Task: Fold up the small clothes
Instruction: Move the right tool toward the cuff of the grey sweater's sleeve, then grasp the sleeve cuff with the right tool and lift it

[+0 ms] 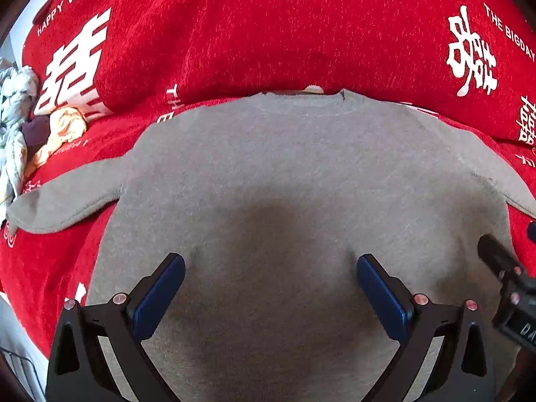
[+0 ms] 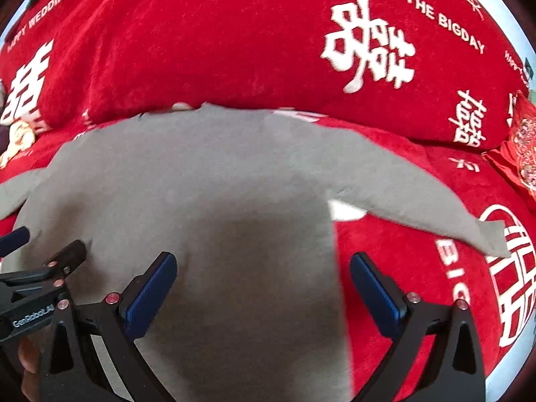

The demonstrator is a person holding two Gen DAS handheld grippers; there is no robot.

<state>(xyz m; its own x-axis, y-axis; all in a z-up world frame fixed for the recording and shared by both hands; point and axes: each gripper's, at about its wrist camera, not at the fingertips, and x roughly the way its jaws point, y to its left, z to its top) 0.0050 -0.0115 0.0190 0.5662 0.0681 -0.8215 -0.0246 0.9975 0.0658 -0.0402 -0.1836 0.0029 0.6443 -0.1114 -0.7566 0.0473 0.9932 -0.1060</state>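
A grey long-sleeved top [image 1: 301,174] lies flat on a red blanket [image 1: 251,33] printed with white characters, neck at the far side and both sleeves spread out left and right. The left gripper [image 1: 270,264] hangs over its middle and the right gripper [image 2: 263,263] over its right edge, each with fingers wide apart and holding nothing. At the far left sits a heap of what may be other small clothes [image 1: 20,117], too blurred to name.
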